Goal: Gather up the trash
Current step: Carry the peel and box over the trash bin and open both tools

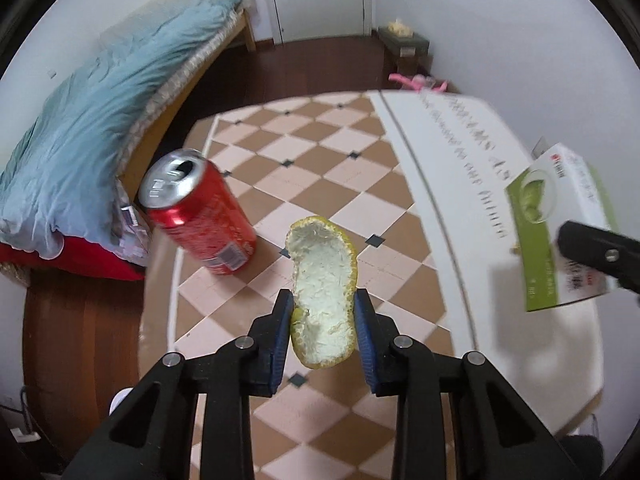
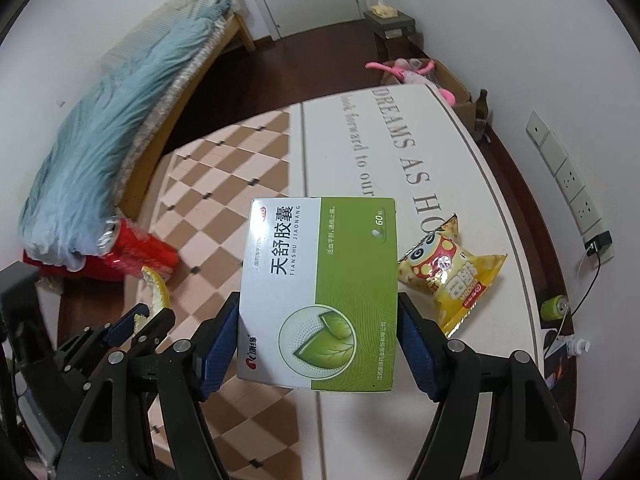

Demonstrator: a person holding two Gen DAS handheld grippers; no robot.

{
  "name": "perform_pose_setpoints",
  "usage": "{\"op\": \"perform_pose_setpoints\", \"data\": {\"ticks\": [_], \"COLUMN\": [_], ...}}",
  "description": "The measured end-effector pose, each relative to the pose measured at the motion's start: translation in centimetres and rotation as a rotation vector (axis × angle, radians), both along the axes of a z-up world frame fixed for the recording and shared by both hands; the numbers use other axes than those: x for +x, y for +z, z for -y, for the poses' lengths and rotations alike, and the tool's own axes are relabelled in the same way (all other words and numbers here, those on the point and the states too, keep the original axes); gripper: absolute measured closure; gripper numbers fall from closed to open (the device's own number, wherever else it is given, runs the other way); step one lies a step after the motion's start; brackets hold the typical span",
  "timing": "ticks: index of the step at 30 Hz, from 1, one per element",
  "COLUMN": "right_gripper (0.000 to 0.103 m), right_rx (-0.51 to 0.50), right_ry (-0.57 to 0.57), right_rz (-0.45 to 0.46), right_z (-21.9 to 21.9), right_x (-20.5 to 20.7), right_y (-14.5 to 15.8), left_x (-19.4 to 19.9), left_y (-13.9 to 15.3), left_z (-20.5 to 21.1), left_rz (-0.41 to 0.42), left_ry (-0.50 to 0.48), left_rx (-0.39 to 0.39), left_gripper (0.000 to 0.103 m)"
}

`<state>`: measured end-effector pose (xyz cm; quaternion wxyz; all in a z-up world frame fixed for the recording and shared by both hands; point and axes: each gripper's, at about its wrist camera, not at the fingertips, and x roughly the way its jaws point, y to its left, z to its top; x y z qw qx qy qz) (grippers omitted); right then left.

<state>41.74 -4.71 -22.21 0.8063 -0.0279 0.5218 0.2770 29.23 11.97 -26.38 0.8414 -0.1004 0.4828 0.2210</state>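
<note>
At centre frame in the left wrist view, the left gripper (image 1: 322,320) pinches a peel (image 1: 324,292), white pith up, raised over the checkered tabletop (image 1: 320,152). A red can (image 1: 200,212) lies on its side at the left of the frame, by the tabletop's edge. In the right wrist view, the right gripper (image 2: 318,320) clamps a green-and-white box (image 2: 320,292) at centre frame, held above the tabletop. A yellow snack bag (image 2: 448,272) lies on the tabletop's white part, right of the box. A bed (image 1: 100,100) fills the upper left.
</note>
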Motion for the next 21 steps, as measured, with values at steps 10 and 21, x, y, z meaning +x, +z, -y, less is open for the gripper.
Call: {"op": "perform_pose_setpoints", "data": {"ticks": [10, 21], "right_gripper": [0.028, 0.028], "right_rx": [0.105, 0.154], "right_ry": [0.146, 0.444], "right_rz": [0.053, -0.023], "right_z": [-2.5, -15.7], "right_x": [-8.0, -22.6], "right_y": [6.0, 4.6], "left_x": [-10.7, -27.1], "left_y": [10.2, 10.4], "left_z": [-3.2, -11.8], "left_rz": [0.210, 0.158], "left_ry": [0.085, 0.341], "left_rx": [0.013, 0.085], "left_gripper": [0.076, 0.076]}}
